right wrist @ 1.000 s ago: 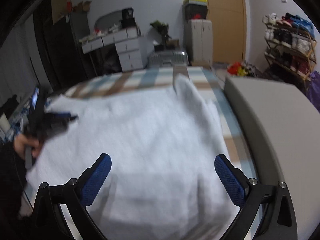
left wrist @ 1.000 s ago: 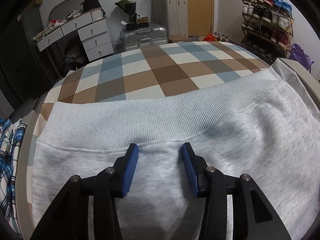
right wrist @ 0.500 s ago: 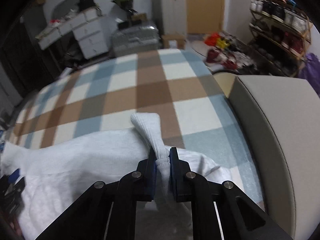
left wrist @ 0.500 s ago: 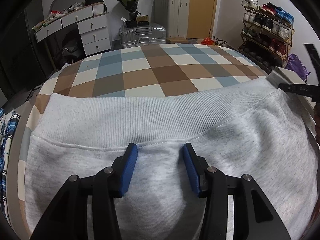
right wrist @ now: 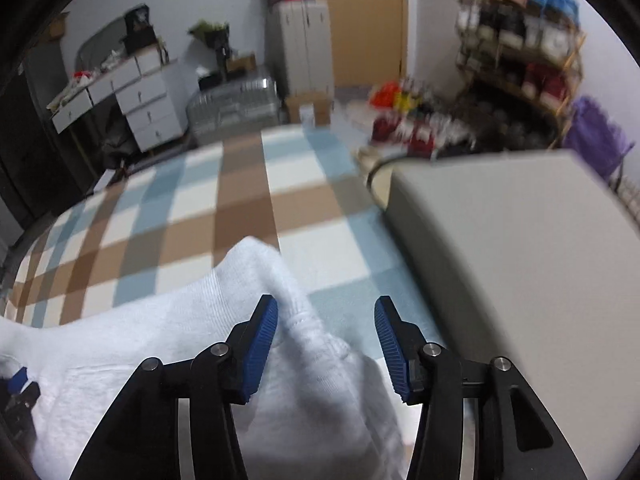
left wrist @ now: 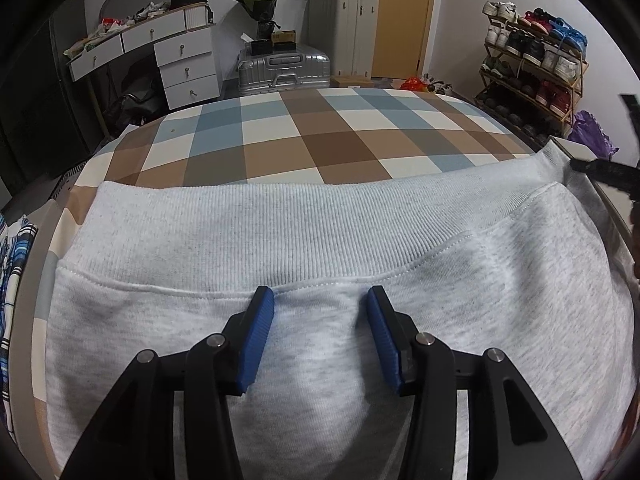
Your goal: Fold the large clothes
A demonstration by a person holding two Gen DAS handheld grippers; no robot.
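Observation:
A light grey sweatshirt [left wrist: 360, 240] lies flat on the checked bed cover [left wrist: 304, 136], its ribbed hem toward the far side. My left gripper [left wrist: 320, 308] is open just above the cloth, right below the hem seam, holding nothing. In the right wrist view my right gripper [right wrist: 326, 320] is open over the hem's right corner [right wrist: 288, 308], a raised fold of cloth lying between its fingers. The right gripper's black tip shows at the right edge of the left wrist view [left wrist: 600, 170]. The left gripper shows at the lower left of the right wrist view [right wrist: 18, 396].
A grey headboard or mattress block [right wrist: 520, 260] flanks the bed on the right. A plaid blue garment [left wrist: 12, 280] lies at the left edge. Beyond the bed stand white drawers [left wrist: 176, 64], a silver suitcase [left wrist: 284, 68], a tall cabinet [left wrist: 344, 32] and a shoe rack [left wrist: 536, 68].
My right gripper shut on the hem's right corner half a second ago and has now opened, letting the corner go. The left gripper has stayed open above the hem.

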